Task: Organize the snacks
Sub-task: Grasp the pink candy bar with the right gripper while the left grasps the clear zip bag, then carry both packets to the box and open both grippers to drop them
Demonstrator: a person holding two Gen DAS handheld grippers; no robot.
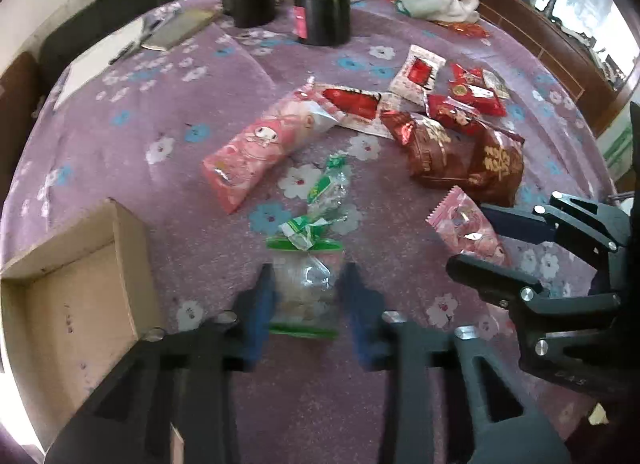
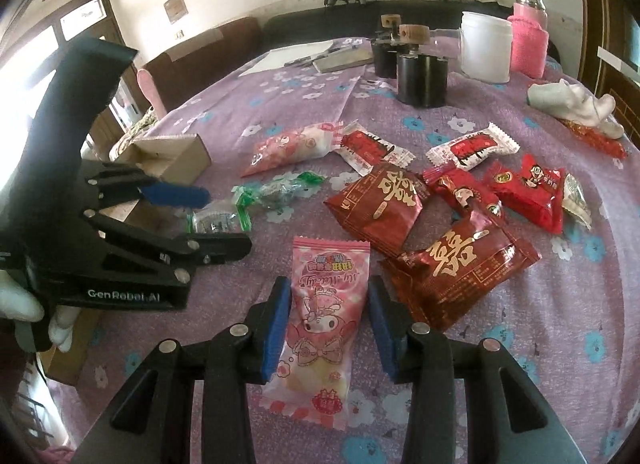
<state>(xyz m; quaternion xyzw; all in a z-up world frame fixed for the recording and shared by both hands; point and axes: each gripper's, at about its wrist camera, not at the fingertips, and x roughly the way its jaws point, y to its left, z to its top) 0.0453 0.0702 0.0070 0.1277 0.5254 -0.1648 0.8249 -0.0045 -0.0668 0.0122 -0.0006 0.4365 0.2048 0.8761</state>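
Pink snack packet (image 2: 316, 328) sits between right claw (image 2: 330, 324) pads, narrowed on it; left claw (image 1: 306, 296) closed around clear green-trimmed bag (image 1: 304, 292) on table (image 1: 160, 136). Both light, crinkly, slippery: grip mid-body, gently. Cardboard box (image 1: 76, 284) nearby
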